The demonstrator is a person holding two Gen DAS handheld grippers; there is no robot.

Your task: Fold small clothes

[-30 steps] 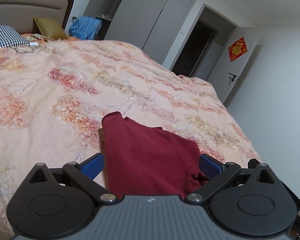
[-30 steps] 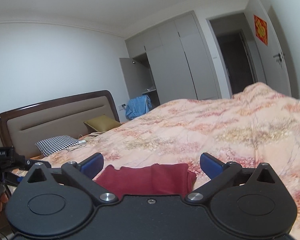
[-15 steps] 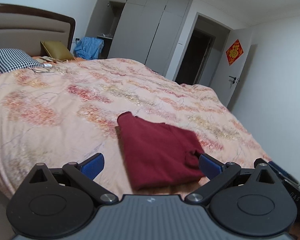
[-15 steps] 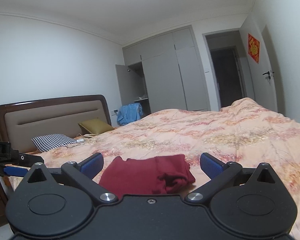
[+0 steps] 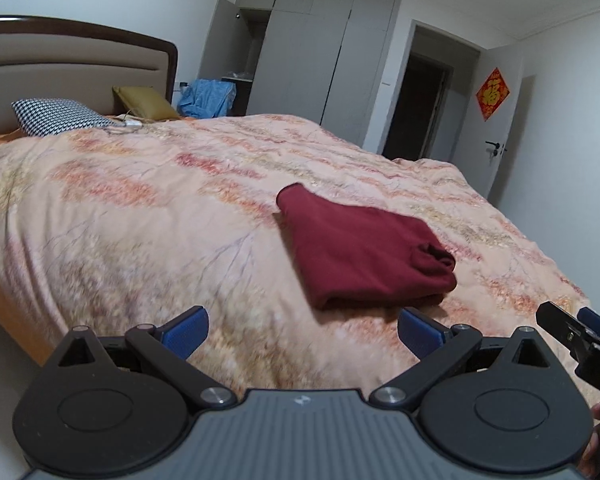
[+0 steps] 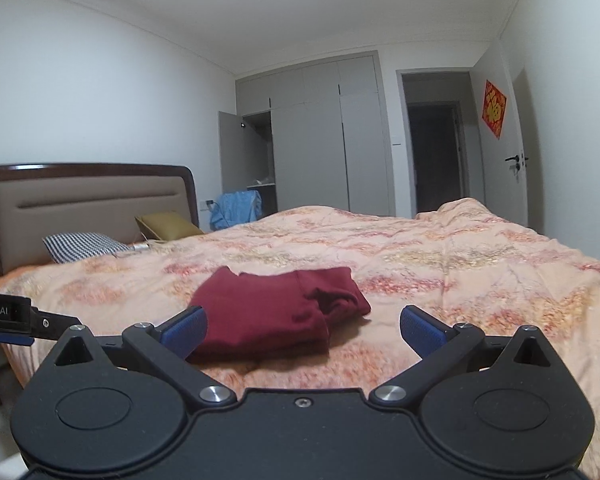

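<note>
1. The left gripper (image 5: pixel 303 332) has its blue fingers (image 5: pixel 184 330) spread wide and grasps nothing. The right gripper (image 6: pixel 303 330) is likewise released, its pads (image 6: pixel 422 330) apart and empty.
2. The dark red garment (image 5: pixel 360 248) lies folded on the floral quilt (image 5: pixel 140 216), ahead of the left fingers and slightly toward the right one, apart from both tips. In the right wrist view the garment (image 6: pixel 276 312) sits just beyond the fingers, nearer the left pad, which overlaps its edge in the picture; I cannot tell whether they touch.
3. Risk, as I judge it: the rolled end nearest the right gripper looks loose and bunched, so it may spring open, because the knit is soft and the quilt beneath is puffy and uneven.
4. A careless approach could drag the bundle, since a fingertip catching an edge would pull the layers askew.
5. Writing: the other gripper's body (image 6: pixel 4 312), seen at the left edge, reads "obot.AI", cut off. In the left view, "DA" shows on the neighbouring tool. A red square door hanging (image 5: pixel 493 94) bears a gold character, too blurred to read surely.
</note>
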